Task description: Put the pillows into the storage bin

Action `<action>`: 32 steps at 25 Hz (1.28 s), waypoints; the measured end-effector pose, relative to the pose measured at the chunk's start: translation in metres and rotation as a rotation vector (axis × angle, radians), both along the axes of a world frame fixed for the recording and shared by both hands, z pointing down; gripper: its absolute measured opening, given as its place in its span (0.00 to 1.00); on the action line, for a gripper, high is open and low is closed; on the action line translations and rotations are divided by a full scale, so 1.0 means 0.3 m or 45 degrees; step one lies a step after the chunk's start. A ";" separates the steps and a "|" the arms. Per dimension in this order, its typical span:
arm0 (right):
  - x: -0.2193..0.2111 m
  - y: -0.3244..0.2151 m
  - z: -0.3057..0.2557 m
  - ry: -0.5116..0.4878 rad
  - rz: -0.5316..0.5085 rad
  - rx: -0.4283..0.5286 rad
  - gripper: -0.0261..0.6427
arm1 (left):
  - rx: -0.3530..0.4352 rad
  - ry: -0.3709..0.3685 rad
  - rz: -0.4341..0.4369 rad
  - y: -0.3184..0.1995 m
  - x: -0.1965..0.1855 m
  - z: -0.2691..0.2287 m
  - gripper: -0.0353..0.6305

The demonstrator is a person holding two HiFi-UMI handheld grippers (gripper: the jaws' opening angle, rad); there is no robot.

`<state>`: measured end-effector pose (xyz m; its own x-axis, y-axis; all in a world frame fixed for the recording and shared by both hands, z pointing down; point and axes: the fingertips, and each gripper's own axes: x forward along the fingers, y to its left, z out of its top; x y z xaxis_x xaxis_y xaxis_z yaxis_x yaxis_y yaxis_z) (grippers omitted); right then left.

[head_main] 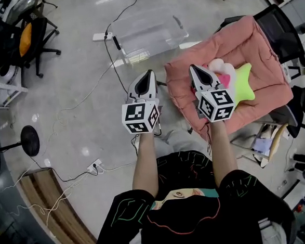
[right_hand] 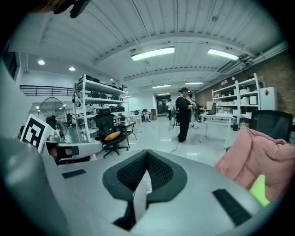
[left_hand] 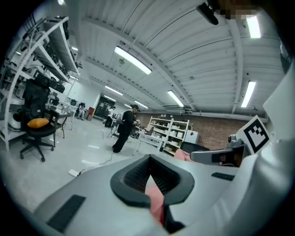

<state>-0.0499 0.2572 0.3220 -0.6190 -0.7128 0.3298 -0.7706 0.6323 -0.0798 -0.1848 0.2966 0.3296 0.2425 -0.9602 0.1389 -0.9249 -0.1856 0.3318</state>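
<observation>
On the floor ahead of the person: clear storage bin (head_main: 149,34), empty as far as I can see. The walls are see-through, so its outline is faint, and I can't tell if the strip at its near edge is a lid.

Right of it: pink padded cushion (head_main: 252,59), raised off the floor. Its support is hidden underneath.
- pillows (head_main: 244,89) lie on the cushion, well apart from the bin.
- A green star shape is clear. The pink and white parts beside it are half covered by the right gripper's marker cube, so I can't say if it's one pillow or several.

Left gripper (left_hand: 150,171):
- jaws fully together, nothing held.
- A pink sliver shows in the slot below the pads; can't tell what it is.
- In the head view it sits just left of the cushion edge, over floor.

Right gripper (right_hand: 144,167):
- jaws closed too, empty, only floor visible through the slot.
- Held above the cushion's near-left part, in front of the pillows; contact can't be judged from above.
- Its own view cuts off all but a scrap of green at the lower right.

Other:
- cable (head_main: 112,64) runs past the bin to a power strip (head_main: 102,36).
- black office chair (head_main: 279,29) is partly hidden behind the cushion.
</observation>
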 end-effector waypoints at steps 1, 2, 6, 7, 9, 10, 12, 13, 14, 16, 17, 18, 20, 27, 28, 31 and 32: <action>0.034 -0.019 0.015 0.009 0.033 -0.013 0.03 | -0.015 0.009 0.033 -0.027 0.032 0.019 0.05; 0.065 -0.036 0.031 0.017 0.063 -0.023 0.03 | -0.030 0.018 0.065 -0.053 0.064 0.039 0.05; 0.193 -0.086 0.119 0.046 0.146 -0.077 0.03 | -0.089 0.043 0.165 -0.132 0.197 0.135 0.05; 0.229 -0.095 0.143 0.050 0.166 -0.093 0.03 | -0.103 0.044 0.186 -0.146 0.232 0.159 0.05; 0.306 -0.112 0.185 0.058 0.215 -0.122 0.03 | -0.128 0.051 0.235 -0.177 0.305 0.203 0.05; 0.345 -0.118 0.202 0.063 0.239 -0.135 0.03 | -0.144 0.058 0.260 -0.191 0.342 0.225 0.05; 0.416 -0.121 0.242 0.078 0.275 -0.163 0.03 | -0.182 0.066 0.297 -0.210 0.408 0.273 0.05; 0.446 -0.125 0.264 0.084 0.289 -0.179 0.03 | -0.201 0.067 0.311 -0.219 0.436 0.299 0.05; 0.475 -0.132 0.287 0.088 0.304 -0.193 0.03 | -0.218 0.068 0.325 -0.230 0.462 0.324 0.05; 0.537 -0.146 0.330 0.097 0.338 -0.221 0.03 | -0.248 0.073 0.357 -0.254 0.520 0.374 0.05; 0.570 -0.147 0.352 0.103 0.354 -0.236 0.03 | -0.266 0.078 0.374 -0.260 0.553 0.400 0.05; 0.603 -0.144 0.374 0.112 0.369 -0.252 0.03 | -0.284 0.085 0.391 -0.264 0.584 0.426 0.05; 0.666 -0.139 0.419 0.132 0.399 -0.283 0.03 | -0.319 0.102 0.423 -0.270 0.643 0.479 0.05; 0.845 -0.141 0.576 0.200 0.522 -0.392 0.03 | -0.440 0.155 0.513 -0.291 0.792 0.654 0.05; 0.865 -0.149 0.597 0.209 0.537 -0.403 0.03 | -0.451 0.160 0.520 -0.296 0.807 0.673 0.05; 0.924 -0.168 0.652 0.242 0.563 -0.434 0.03 | -0.486 0.168 0.543 -0.303 0.864 0.724 0.05; 0.941 -0.174 0.671 0.250 0.564 -0.446 0.03 | -0.498 0.167 0.551 -0.304 0.886 0.740 0.05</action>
<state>0.2323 0.2050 0.5231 -0.1914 -0.7174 0.6698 -0.9763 0.2091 -0.0550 0.0810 0.2056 0.5517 0.6393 -0.6538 0.4048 -0.7392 -0.3776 0.5577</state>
